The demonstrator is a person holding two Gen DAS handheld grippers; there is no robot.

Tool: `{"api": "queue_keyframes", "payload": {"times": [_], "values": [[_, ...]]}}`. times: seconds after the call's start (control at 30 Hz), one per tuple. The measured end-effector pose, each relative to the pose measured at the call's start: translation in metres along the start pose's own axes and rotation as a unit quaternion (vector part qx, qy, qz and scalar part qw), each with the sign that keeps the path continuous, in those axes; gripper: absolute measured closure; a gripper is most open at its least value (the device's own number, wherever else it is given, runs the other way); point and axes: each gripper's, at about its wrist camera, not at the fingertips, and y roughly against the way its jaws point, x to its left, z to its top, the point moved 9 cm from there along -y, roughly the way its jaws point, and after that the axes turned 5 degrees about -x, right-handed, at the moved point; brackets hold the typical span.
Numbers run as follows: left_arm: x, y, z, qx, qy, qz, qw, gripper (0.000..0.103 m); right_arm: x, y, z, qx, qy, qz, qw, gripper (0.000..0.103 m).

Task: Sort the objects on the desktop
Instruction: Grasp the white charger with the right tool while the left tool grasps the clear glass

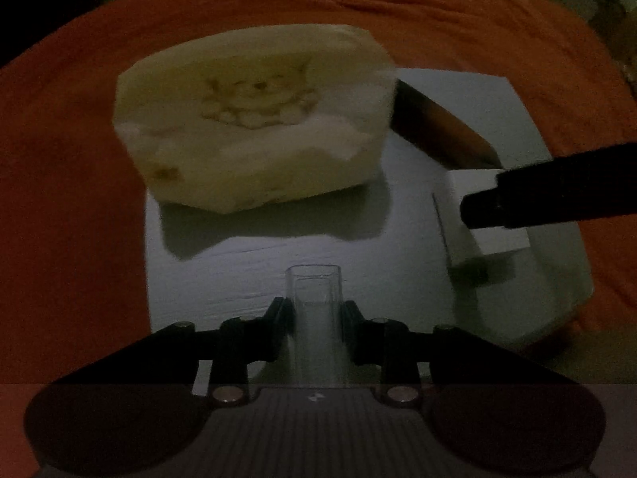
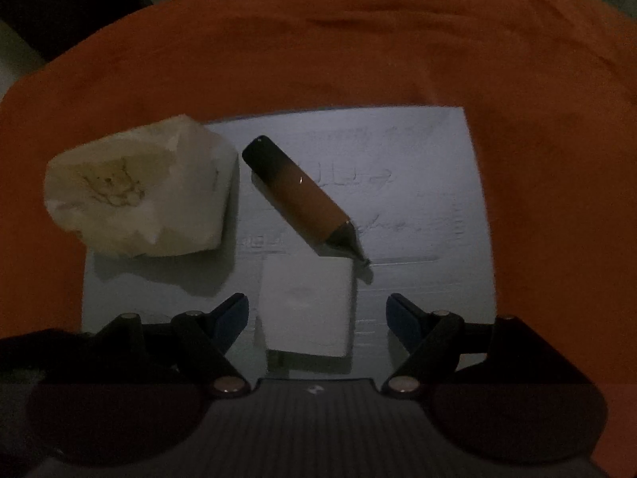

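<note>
My left gripper [image 1: 314, 310] is shut on a clear plastic tube [image 1: 315, 306] and holds it above a pale blue tray [image 1: 247, 271]. A cream tissue pack with a bear print [image 1: 254, 123] lies at the tray's far left; it also shows in the right wrist view [image 2: 135, 187]. A brown and black marker [image 2: 302, 199] lies slanted on the tray [image 2: 418, 199]. A small white block [image 2: 308, 306] lies between the spread fingers of my open right gripper [image 2: 317, 318]. The right gripper's finger [image 1: 549, 187] reaches over the white block [image 1: 489, 215] in the left wrist view.
An orange cloth [image 2: 318, 59] covers the table around the tray; it also shows in the left wrist view [image 1: 59, 199]. Dark surroundings lie beyond the cloth's far edge.
</note>
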Motion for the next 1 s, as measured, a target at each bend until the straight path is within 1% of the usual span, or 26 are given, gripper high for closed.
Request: {"api": "queue_keyframes", "payload": {"times": [0.1, 0.2, 0.23, 0.3, 0.33, 0.4, 0.5, 0.53, 0.57, 0.7, 0.8, 0.93, 1.0], "values": [[0.004, 0.002, -0.001, -0.003, -0.002, 0.006, 1.0, 0.077, -0.003, -0.015, -0.008, 0.005, -0.013, -0.012, 1.0, 0.023], [0.004, 0.005, -0.002, -0.008, -0.006, 0.008, 0.9999, 0.077, -0.001, -0.02, -0.009, -0.003, 0.006, -0.027, 1.0, 0.023], [0.005, 0.005, -0.001, -0.011, -0.008, 0.01, 0.9999, 0.075, 0.001, -0.02, -0.009, -0.005, 0.017, -0.026, 0.999, 0.025], [0.006, 0.006, -0.001, -0.013, -0.006, 0.009, 0.9999, 0.074, 0.006, -0.02, -0.009, -0.007, 0.041, -0.018, 0.999, 0.041], [0.007, 0.005, -0.001, -0.012, -0.003, 0.008, 0.9999, 0.074, 0.006, -0.019, -0.009, -0.01, 0.044, -0.02, 0.999, 0.041], [0.005, 0.002, -0.001, -0.008, 0.0, 0.005, 1.0, 0.066, 0.002, -0.018, -0.01, -0.007, 0.034, -0.026, 0.999, 0.042], [0.004, 0.003, -0.003, -0.01, -0.002, 0.008, 0.9999, 0.065, -0.003, -0.017, -0.012, -0.009, 0.026, -0.028, 0.999, 0.042], [0.004, 0.004, -0.002, -0.01, -0.002, 0.008, 0.9999, 0.068, -0.004, -0.017, -0.013, -0.009, 0.024, -0.027, 0.999, 0.042], [0.004, 0.004, 0.0, -0.01, -0.002, 0.009, 0.9999, 0.077, -0.004, -0.017, -0.014, -0.008, 0.025, -0.027, 0.999, 0.042], [0.004, 0.007, 0.009, -0.018, 0.004, 0.009, 0.9998, 0.078, -0.005, -0.011, -0.012, 0.0, 0.022, -0.033, 0.999, 0.042], [0.005, 0.016, 0.014, -0.036, 0.016, 0.004, 0.9992, 0.078, -0.006, -0.003, -0.009, -0.004, 0.013, -0.023, 1.0, 0.043], [0.005, 0.037, 0.025, -0.055, 0.035, -0.013, 0.9978, 0.078, -0.008, 0.021, -0.004, -0.014, 0.013, -0.011, 1.0, 0.043], [0.004, 0.057, 0.033, -0.07, 0.04, -0.023, 0.9964, 0.078, -0.009, 0.038, -0.001, -0.022, 0.015, -0.005, 1.0, 0.043]]}}
